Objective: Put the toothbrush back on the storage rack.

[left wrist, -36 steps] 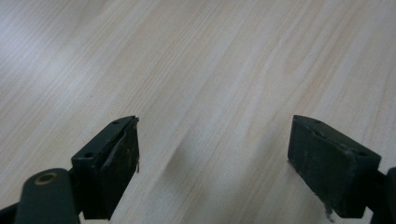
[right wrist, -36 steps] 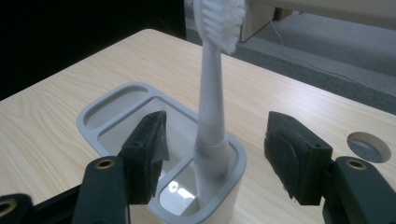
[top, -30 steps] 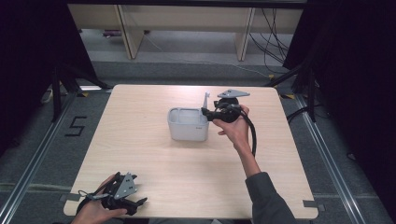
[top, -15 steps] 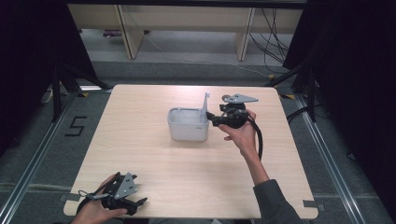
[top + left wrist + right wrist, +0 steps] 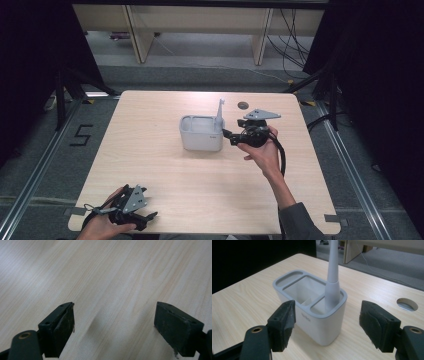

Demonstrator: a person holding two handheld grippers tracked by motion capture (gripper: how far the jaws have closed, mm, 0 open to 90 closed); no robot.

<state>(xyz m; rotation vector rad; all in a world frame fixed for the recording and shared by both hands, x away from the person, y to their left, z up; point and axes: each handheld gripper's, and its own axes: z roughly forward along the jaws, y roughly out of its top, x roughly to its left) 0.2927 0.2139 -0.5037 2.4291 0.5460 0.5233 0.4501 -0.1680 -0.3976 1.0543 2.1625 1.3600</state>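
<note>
A pale wooden surface (image 5: 165,195) is seen from above, with a person's forearms coming in from the near edge. The right hand-held gripper (image 5: 231,137) lies level just right of a grey holder (image 5: 201,140) that stands near the middle of the surface. Its jaws point left at the holder's right wall; they stand wide apart and have just been opening, with nothing pressed between the pads. In the right gripper view the holder's near corner sits between and just beyond the two black jaws, apart from both. The right hand (image 5: 262,150) cups that gripper from below, the forearm stretched up from the near right, a dark sleeve at the elbow.

The holder is a rounded box with separate compartments along its top. A slim grey toothbrush-like handle (image 5: 333,277) stands upright in the compartment at its right end; the other compartments look empty.

The left hand-held gripper (image 5: 147,216) rests at the near left corner of the surface, held by the left hand (image 5: 102,225). In the left gripper view its jaws are spread wide over bare wood, holding nothing.
</note>
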